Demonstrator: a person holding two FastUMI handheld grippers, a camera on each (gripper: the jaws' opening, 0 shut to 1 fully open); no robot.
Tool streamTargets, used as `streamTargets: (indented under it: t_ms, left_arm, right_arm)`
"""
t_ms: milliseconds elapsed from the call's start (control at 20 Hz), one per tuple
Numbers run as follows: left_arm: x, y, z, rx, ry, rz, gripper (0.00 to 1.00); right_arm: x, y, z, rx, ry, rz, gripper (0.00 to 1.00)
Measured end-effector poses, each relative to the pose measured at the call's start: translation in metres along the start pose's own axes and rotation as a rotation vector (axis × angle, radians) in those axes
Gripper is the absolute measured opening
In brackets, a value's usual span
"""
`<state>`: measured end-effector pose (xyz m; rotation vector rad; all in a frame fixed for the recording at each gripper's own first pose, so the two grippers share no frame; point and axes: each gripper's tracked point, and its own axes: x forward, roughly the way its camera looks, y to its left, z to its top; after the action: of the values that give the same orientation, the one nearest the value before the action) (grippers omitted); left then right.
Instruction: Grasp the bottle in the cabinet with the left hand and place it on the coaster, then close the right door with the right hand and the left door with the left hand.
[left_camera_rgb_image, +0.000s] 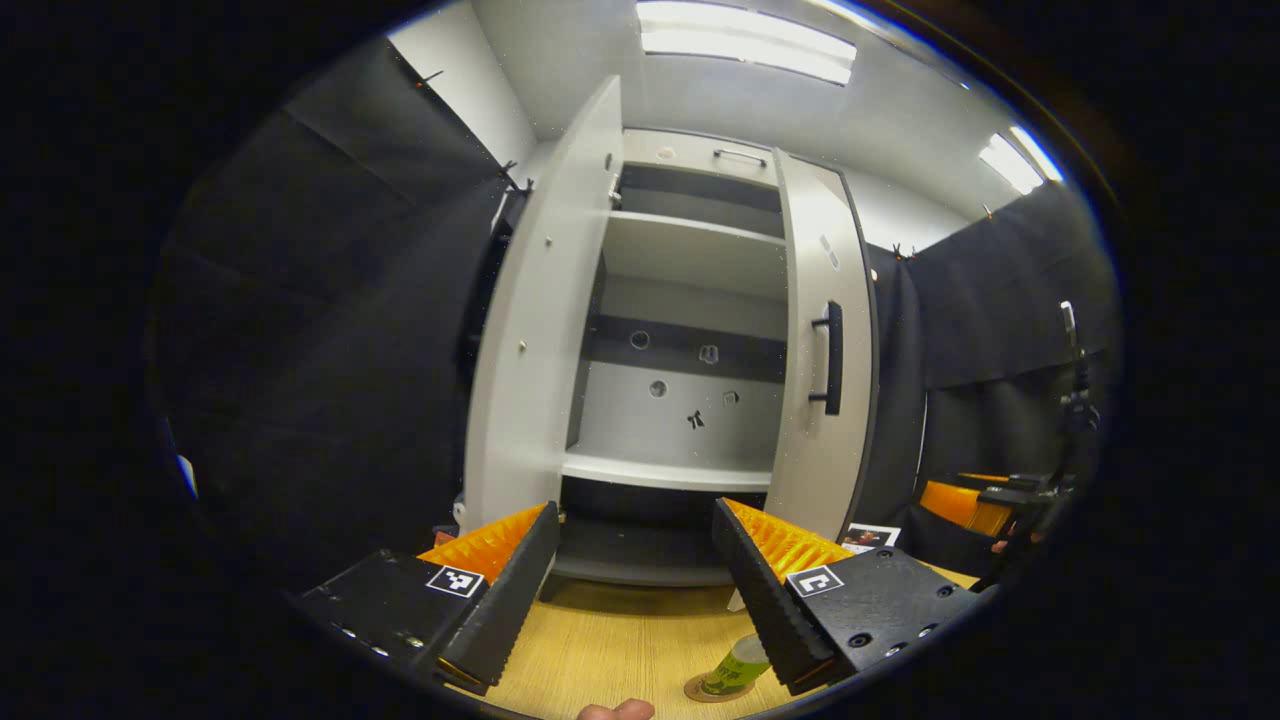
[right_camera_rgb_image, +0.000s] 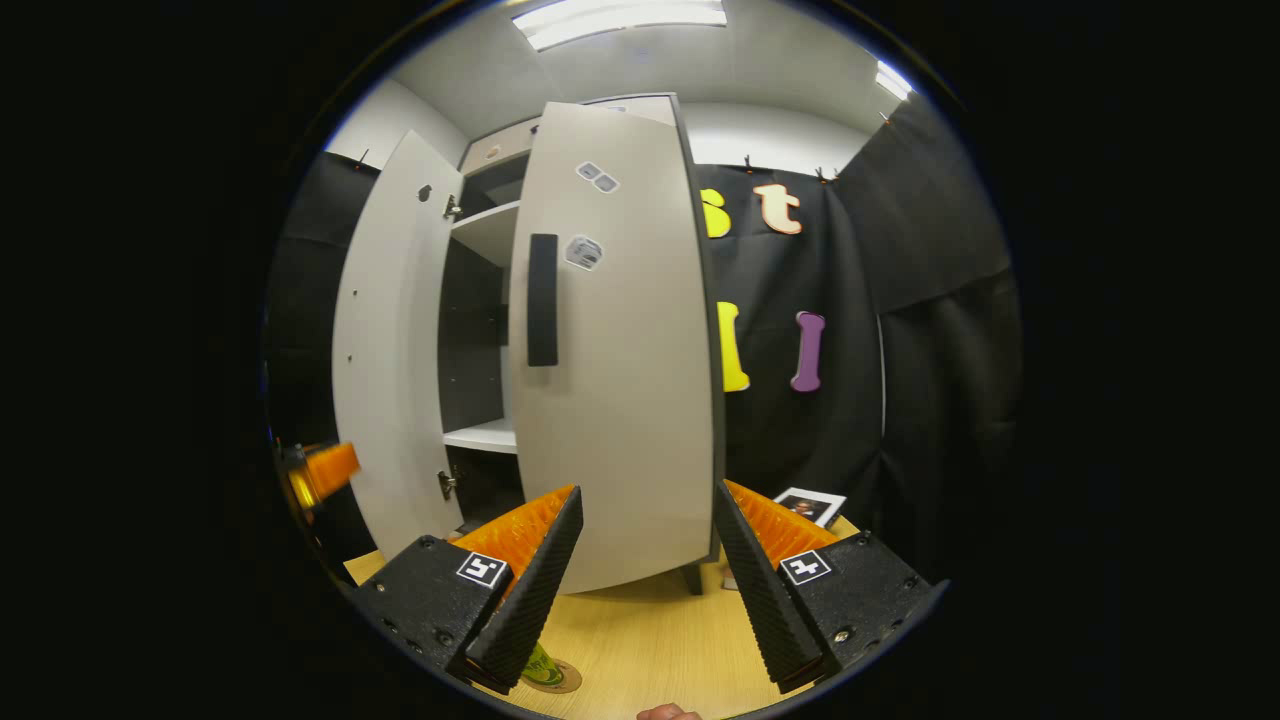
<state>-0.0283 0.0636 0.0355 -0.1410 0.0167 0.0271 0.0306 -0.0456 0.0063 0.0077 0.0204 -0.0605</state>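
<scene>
left gripper view, bottle (left_camera_rgb_image: 735, 667) on coaster (left_camera_rgb_image: 700, 690)

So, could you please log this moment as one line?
bottle on coaster | left gripper open | right gripper open | right door ajar | left door open

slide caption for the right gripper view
Open right gripper faces the half-open right door; bottle already on its coaster.

Matt grey cabinet (left_camera_rgb_image: 690, 420) doors, pale wood-grain table (left_camera_rgb_image: 620, 640), ribbed black claw fingers (left_camera_rgb_image: 770, 590).
</scene>
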Motion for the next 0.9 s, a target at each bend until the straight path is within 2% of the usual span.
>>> streamTargets:
  t_ms: [50, 100, 300, 450, 500, 550, 600, 650, 700, 750, 800, 850, 900]
  left_arm:
    - [-0.003, 0.011, 0.009, -0.009, 0.010, 0.016, 0.99]
    - [-0.006, 0.022, 0.017, -0.010, 0.013, 0.036, 0.95]
    - [0.002, 0.094, 0.060, 0.015, -0.030, 0.179, 0.95]
    - [0.034, 0.145, 0.086, 0.000, -0.068, 0.249, 0.95]
    - [0.046, 0.157, 0.089, -0.003, -0.070, 0.262, 1.00]
    - [0.058, 0.171, 0.092, -0.008, -0.067, 0.285, 0.95]
    - [0.068, 0.181, 0.091, -0.004, -0.066, 0.312, 1.00]
    - [0.076, 0.188, 0.091, -0.002, -0.064, 0.326, 1.00]
    - [0.084, 0.191, 0.090, -0.006, -0.063, 0.328, 0.95]
    - [0.090, 0.190, 0.087, -0.014, -0.058, 0.320, 1.00]
    - [0.096, 0.189, 0.082, -0.018, -0.045, 0.312, 0.95]
    - [0.098, 0.188, 0.077, -0.017, -0.031, 0.321, 0.95]
    - [0.097, 0.191, 0.079, -0.003, -0.040, 0.333, 1.00]
  right_arm:
    - [0.000, 0.002, 0.002, -0.001, -0.005, 0.009, 0.81]
    - [-0.001, 0.003, 0.004, -0.004, -0.011, 0.013, 0.82]
    - [-0.005, 0.006, 0.004, -0.007, -0.014, 0.034, 0.81]
    - [-0.009, 0.000, 0.008, -0.008, -0.023, 0.031, 0.81]
    - [-0.010, -0.003, 0.010, -0.010, -0.027, 0.026, 0.81]
    - [-0.011, -0.007, 0.012, -0.012, -0.031, 0.018, 0.81]
    - [-0.012, -0.012, 0.013, -0.012, -0.035, 0.007, 0.81]
    - [-0.012, -0.017, 0.015, -0.009, -0.041, -0.004, 0.81]
    - [-0.013, -0.021, 0.017, -0.004, -0.046, -0.017, 0.81]
    - [-0.013, -0.026, 0.018, 0.000, -0.049, -0.028, 0.81]
    - [-0.011, -0.029, 0.017, 0.002, -0.048, -0.035, 0.81]
    - [-0.010, -0.031, 0.016, 0.001, -0.042, -0.039, 0.81]
    - [-0.010, -0.033, 0.017, -0.001, -0.043, -0.045, 0.81]
